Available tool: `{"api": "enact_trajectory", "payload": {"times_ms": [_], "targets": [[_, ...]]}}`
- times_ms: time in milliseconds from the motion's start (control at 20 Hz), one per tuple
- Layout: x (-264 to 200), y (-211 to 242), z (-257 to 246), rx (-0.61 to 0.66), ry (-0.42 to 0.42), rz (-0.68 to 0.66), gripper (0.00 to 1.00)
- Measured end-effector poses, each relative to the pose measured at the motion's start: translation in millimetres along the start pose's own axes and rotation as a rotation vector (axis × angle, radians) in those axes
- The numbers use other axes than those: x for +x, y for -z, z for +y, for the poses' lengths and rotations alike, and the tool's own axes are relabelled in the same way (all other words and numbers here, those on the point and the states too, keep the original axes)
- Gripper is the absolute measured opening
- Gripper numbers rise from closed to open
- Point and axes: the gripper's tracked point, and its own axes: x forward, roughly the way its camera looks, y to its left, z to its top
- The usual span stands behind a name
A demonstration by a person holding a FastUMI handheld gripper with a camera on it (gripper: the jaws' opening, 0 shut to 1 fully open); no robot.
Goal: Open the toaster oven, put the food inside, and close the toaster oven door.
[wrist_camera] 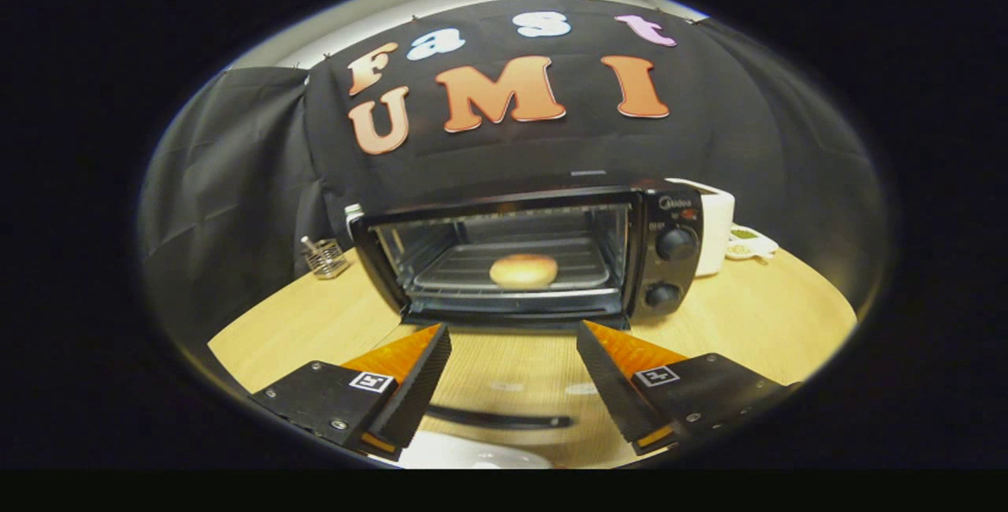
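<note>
Nearest: rim of a white plate [472,457] below and between the fingers. Gripper [513,354] spread wide, nothing held, fingers apart above the lowered glass door [512,386] of the toaster oven, through which the wooden table [756,315] shows; dark door handle [504,419] lying between the fingers, just ahead of the plate. Beyond the fingertips: black toaster oven [543,252], door fully open, two control knobs [677,244] on its right-hand panel. Inside, on the wire rack [583,260]: one round golden bun [524,270], centred. Farther back, left of the oven: small wire basket [324,257]. Right of the oven: white appliance [715,228], partly hidden, with a small white dish [752,244] beside it.
</note>
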Motion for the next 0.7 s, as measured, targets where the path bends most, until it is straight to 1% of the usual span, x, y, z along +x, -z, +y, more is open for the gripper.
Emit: {"api": "enact_trajectory", "payload": {"times_ms": [150, 250, 350, 400, 500, 600, 700], "targets": [[-30.7, 34.3, 2.8, 0.002, -0.041, 0.072, 0.93], [-42.6, 48.8, 0.9, 0.006, -0.042, 0.096, 0.91], [-52.6, 59.6, -0.7, -0.018, -0.035, 0.113, 0.90], [-55.6, 65.9, -0.3, -0.037, -0.038, 0.128, 0.90], [-58.2, 78.4, 3.3, -0.050, -0.050, 0.164, 0.85], [-56.9, 87.9, 5.3, -0.038, -0.055, 0.191, 0.82], [-53.1, 91.7, 1.8, -0.015, -0.043, 0.205, 0.82]]}}
